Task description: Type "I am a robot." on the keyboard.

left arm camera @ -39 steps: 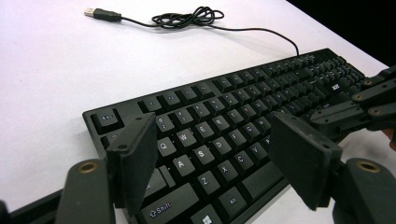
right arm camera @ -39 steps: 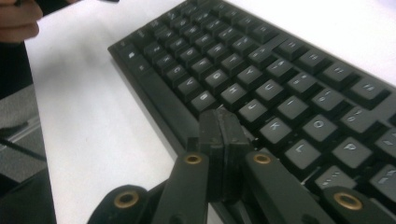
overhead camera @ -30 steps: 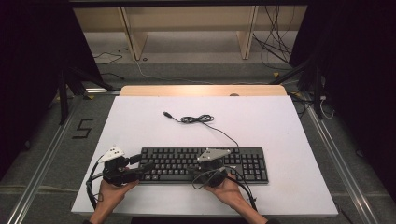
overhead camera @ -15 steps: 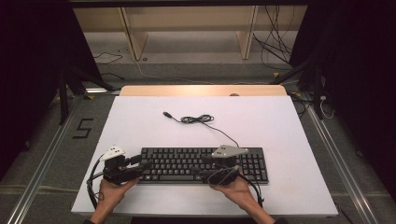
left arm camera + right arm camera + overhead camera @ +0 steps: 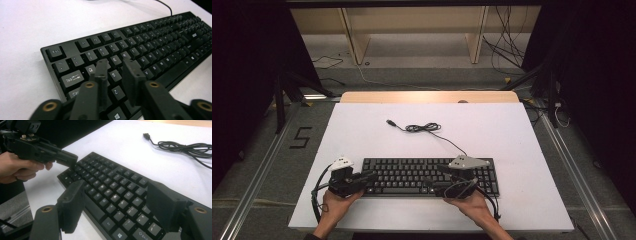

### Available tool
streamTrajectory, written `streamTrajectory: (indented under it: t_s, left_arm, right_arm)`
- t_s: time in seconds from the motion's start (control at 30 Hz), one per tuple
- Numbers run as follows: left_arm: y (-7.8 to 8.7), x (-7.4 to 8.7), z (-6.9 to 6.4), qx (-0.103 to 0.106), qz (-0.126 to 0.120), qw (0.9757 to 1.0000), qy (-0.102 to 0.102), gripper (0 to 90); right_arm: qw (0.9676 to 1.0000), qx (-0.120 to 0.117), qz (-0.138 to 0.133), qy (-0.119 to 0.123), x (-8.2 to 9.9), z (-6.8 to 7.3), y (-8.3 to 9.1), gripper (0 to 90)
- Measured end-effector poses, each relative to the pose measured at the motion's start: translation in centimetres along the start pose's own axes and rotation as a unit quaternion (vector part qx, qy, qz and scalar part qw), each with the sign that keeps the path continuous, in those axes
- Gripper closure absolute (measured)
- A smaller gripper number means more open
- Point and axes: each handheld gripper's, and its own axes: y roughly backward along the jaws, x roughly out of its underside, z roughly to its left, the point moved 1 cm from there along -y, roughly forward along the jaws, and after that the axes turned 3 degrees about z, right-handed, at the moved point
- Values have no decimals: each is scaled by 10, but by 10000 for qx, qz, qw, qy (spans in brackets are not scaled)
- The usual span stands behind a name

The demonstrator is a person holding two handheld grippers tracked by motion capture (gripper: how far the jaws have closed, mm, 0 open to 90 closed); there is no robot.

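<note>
One keyboard (image 5: 427, 176), one coiled cable (image 5: 424, 128); left tongs (image 5: 117, 67) narrowed, closing; right tongs (image 5: 117, 202) spread, opening

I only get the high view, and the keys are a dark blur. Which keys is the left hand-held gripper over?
Observer: The left hand-held gripper points at the keyboard around W, A and S. Its jaws have just been closing, with a narrow gap and nothing between them.
Operator: And the right one?
Observer: The right hand-held gripper is over the lower key rows. Its jaws have just been opening and stand wide, gripping nothing.
Operator: What ends that cable?
Observer: A USB plug, lying loose on the white table.
</note>
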Motion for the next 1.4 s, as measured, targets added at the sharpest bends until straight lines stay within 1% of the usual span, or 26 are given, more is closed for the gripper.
streamTrajectory:
  t_s: [0.13,0.27,0.4,0.63,0.67,1.1,1.17,1.23,1.4]
  left_arm:
    - [-3,0,0,-71,57,10000,-18,834]
    - [-5,0,1,-133,150,9998,-48,887]
    - [-8,1,1,-183,198,9996,-31,889]
    - [-10,1,3,-249,268,9993,-61,889]
    - [-11,1,3,-252,251,9994,-39,889]
    - [-13,1,4,-286,302,9991,-89,889]
    - [-14,2,4,-286,296,9991,-69,890]
    - [-15,2,5,-299,381,9988,-99,890]
    - [-16,3,3,-297,370,9988,-83,891]
  right_arm:
    - [10000,4,12,0,1,0,0,316]
    - [10000,0,3,2,1,0,0,310]
    - [10000,10,1,21,1,1,-1,306]
    - [10000,-3,26,36,2,2,-2,300]
    - [10000,-3,26,38,2,2,-2,300]
    - [10000,-13,30,51,2,3,-3,301]
    - [10000,-12,33,48,2,3,-3,301]
    - [10000,-15,35,54,2,3,-3,301]
    - [10000,-18,44,49,2,3,-3,301]
